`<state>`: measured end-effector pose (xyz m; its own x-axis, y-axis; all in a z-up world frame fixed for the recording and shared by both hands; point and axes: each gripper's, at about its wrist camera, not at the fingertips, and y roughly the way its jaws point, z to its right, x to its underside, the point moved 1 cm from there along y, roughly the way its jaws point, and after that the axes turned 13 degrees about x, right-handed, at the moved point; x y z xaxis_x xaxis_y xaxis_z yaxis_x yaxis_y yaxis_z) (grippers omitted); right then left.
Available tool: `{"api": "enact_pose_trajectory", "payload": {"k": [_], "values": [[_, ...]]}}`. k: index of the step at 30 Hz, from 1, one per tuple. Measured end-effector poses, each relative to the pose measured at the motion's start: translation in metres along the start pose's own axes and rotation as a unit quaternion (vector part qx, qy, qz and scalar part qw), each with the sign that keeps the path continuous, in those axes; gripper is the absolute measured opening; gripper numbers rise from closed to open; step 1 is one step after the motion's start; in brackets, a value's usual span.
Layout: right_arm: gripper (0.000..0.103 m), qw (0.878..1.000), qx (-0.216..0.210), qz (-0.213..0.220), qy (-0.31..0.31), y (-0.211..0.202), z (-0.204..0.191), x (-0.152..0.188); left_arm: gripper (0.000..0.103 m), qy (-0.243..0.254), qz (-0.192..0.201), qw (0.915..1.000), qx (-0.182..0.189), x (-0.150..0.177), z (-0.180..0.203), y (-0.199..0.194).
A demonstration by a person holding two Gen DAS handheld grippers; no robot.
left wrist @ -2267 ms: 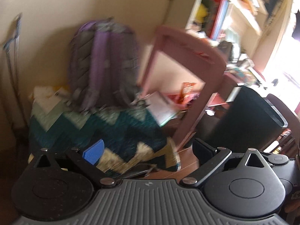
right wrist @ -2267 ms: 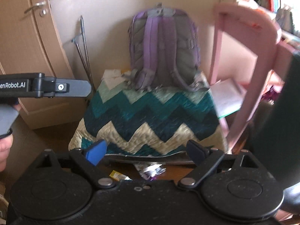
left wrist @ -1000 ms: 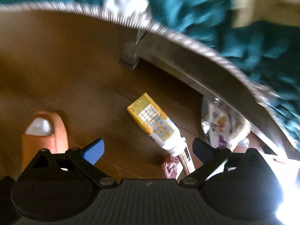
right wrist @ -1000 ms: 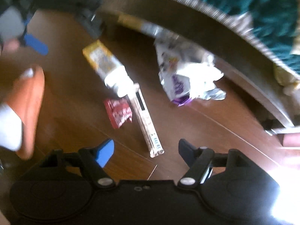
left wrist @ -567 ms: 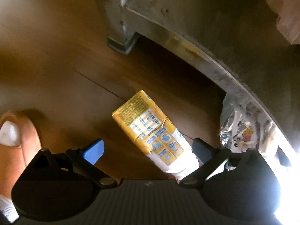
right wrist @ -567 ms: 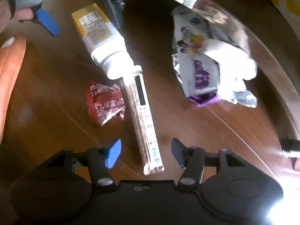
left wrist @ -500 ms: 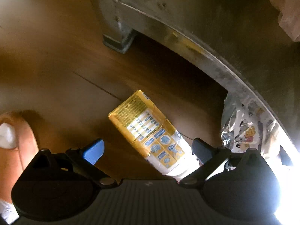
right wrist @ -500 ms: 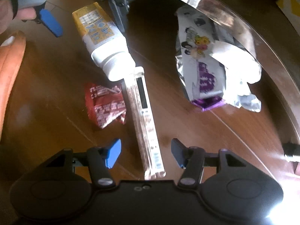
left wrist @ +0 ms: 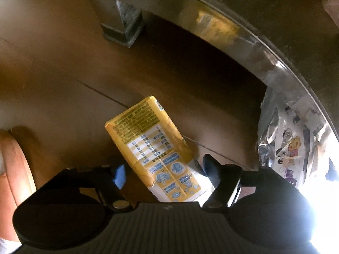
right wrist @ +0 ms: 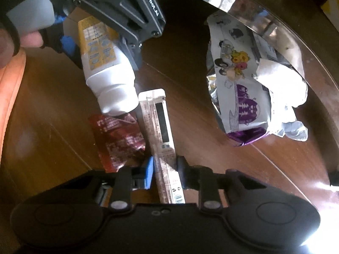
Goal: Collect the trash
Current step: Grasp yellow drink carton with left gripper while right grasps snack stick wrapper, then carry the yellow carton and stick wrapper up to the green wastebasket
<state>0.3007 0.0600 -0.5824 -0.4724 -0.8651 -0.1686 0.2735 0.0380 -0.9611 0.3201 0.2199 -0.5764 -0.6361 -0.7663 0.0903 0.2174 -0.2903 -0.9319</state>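
At the far left an orange slipper (right wrist: 10,89) is lying on the brown wooden floor (right wrist: 46,148). Just beside it the left tool (left wrist: 163,170) is reaching low over the floor, and its two fingers are bracketing the yellow tube (left wrist: 152,148); in the right wrist view the left tool (right wrist: 101,48) is pressing on both sides of the tube (right wrist: 101,55), so it is pinching it. The tube is lying slanted, its crimped yellow end pointing away and its white cap (right wrist: 116,99) sitting just above a crumpled red wrapper (right wrist: 120,139) on the floor.

Touching the cap's right side, a long pale stick packet (right wrist: 161,131) is stretching toward the right wrist camera. The right tool (right wrist: 164,173) is closing its blue and black fingers against the packet's two long edges near its lower end, so it is gripping the packet, which is lying flat on the floor beside the red wrapper.

Further right, apart from the packet, a crumpled silver snack bag (right wrist: 243,97) with cartoon print and a purple bottom is lying on the floor, with a wad of white paper (right wrist: 281,84) tucked against it. In the left wrist view the same bag (left wrist: 292,148) is sitting right under a shiny metal rail (left wrist: 275,63), whose dark foot (left wrist: 122,29) is standing on the floor.
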Motion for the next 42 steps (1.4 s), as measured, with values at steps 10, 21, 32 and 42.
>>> {"api": "enact_pose_trajectory", "payload": {"k": [10, 21, 32, 42], "values": [[0.018, 0.998, 0.009, -0.021, 0.058, -0.033, 0.0, -0.005, 0.059, 0.012, 0.0, 0.9998, -0.016, 0.006, 0.001, -0.019], [0.018, 0.99, 0.031, 0.002, 0.139, -0.149, 0.04, -0.003, 0.059, 0.049, 0.019, 0.9985, 0.011, 0.044, 0.037, -0.114], [0.018, 0.969, 0.074, 0.088, 0.217, -0.308, 0.059, 0.03, 0.059, 0.147, 0.083, 0.9842, 0.052, 0.103, 0.079, -0.252], [0.018, 0.935, 0.109, 0.193, 0.276, -0.443, 0.08, 0.082, 0.059, 0.251, 0.151, 0.95, 0.108, 0.177, 0.124, -0.375]]}}
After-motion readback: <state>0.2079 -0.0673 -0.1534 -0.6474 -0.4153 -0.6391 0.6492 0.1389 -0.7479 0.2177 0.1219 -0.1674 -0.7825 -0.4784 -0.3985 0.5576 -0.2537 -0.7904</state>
